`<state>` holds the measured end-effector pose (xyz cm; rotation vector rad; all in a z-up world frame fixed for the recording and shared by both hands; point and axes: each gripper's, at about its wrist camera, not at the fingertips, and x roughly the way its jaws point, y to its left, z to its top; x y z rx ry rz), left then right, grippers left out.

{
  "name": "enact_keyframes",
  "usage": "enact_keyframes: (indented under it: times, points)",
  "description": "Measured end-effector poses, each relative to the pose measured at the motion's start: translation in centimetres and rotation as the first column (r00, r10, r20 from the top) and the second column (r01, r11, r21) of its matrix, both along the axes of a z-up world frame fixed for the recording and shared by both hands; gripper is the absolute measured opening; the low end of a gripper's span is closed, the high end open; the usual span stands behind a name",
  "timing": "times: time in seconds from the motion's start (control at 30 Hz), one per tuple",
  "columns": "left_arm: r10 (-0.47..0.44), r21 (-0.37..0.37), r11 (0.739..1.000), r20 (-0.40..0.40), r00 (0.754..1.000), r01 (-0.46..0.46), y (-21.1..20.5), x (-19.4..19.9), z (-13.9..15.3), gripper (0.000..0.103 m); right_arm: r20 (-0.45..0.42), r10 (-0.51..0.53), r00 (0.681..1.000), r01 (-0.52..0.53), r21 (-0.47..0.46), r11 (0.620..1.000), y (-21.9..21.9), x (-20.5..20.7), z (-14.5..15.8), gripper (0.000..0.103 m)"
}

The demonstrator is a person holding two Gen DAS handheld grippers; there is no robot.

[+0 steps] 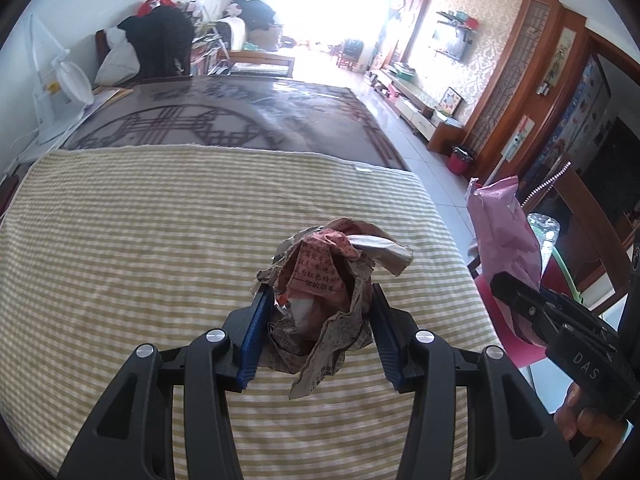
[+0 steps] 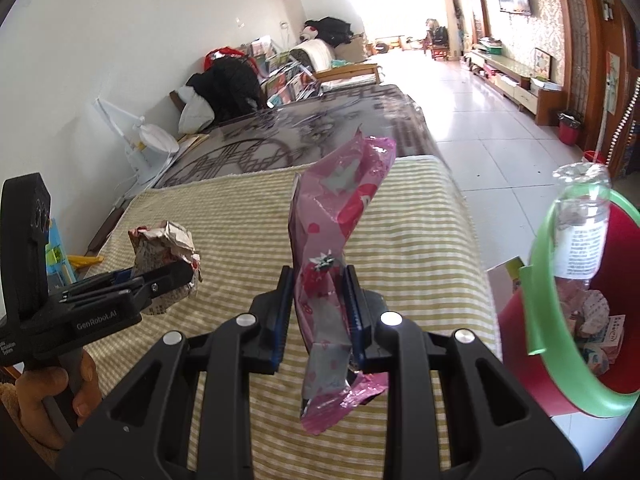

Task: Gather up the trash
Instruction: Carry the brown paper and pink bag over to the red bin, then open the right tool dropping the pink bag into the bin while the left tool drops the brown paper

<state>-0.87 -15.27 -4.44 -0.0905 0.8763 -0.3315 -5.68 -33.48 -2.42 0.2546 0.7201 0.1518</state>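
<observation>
Trash is already in both grippers. Crumpled newspaper (image 1: pixel 320 300), a loose wad with reddish print, is clamped between the blue pads of the left gripper (image 1: pixel 318 332) and held above the striped cloth (image 1: pixel 140 260) that covers the table. Pink wrapper (image 2: pixel 332 264), a long flat foil bag, is pinched at about its middle by the right gripper (image 2: pixel 318 312); its long axis runs roughly upright, top end leaning up and right, crumpled tail hanging below the jaws. Both sets of fingers are clenched on their loads, nothing released.

What the coming move turns on is the red bin (image 2: pixel 560 384) with its green rim (image 2: pixel 540 300). It sits off the right edge of the table, lower than the cloth, to the right of the right gripper and just beside it. In the bin an upturned clear bottle (image 2: pixel 580 232) leans against the rim over crumpled paper scraps, so the free opening looks to be toward the near side. The right hand is plainly nearer; the left one, seen at the far left of the right wrist view, is well apart from the bin, with the right gripper between them.

My judgement is that the wrapper goes in first, swung right and let go over the rim, and the newspaper follows once the path is free.
</observation>
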Motion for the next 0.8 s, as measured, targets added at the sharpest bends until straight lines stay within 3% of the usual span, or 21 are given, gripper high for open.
enact_keyframes:
  times: [0.23, 0.4, 0.63, 0.77, 0.8]
  points:
    - [-0.055, -0.003, 0.998, 0.01, 0.998, 0.055, -2.6, -0.3, 0.4, 0.046, 0.036, -0.114, 0.993, 0.113, 0.021, 0.993, -4.1, -0.9, 0.9, 0.025]
    - [-0.099, 0.0, 0.995, 0.016, 0.995, 0.099, -4.9, -0.6, 0.7, 0.046, 0.071, -0.232, 0.97, 0.235, -0.034, 0.971, -7.6, -2.2, 1.7, 0.025]
    - [-0.195, -0.007, 0.981, 0.023, 0.981, 0.195, -8.9, -1.2, 1.2, 0.046, 0.017, -0.465, 0.885, 0.465, 0.015, 0.885, -15.7, -4.6, 0.7, 0.025]
    - [-0.289, -0.046, 0.956, 0.023, 0.957, 0.29, -12.9, -1.6, 1.5, 0.046, -0.052, -0.557, 0.829, 0.559, 0.01, 0.829, -18.7, -5.1, -0.9, 0.026]
    - [-0.308, -0.054, 0.949, 0.027, 0.951, 0.309, -13.7, -1.7, 1.6, 0.046, -0.068, -0.586, 0.808, 0.587, 0.006, 0.809, -19.1, -5.1, -1.3, 0.033]
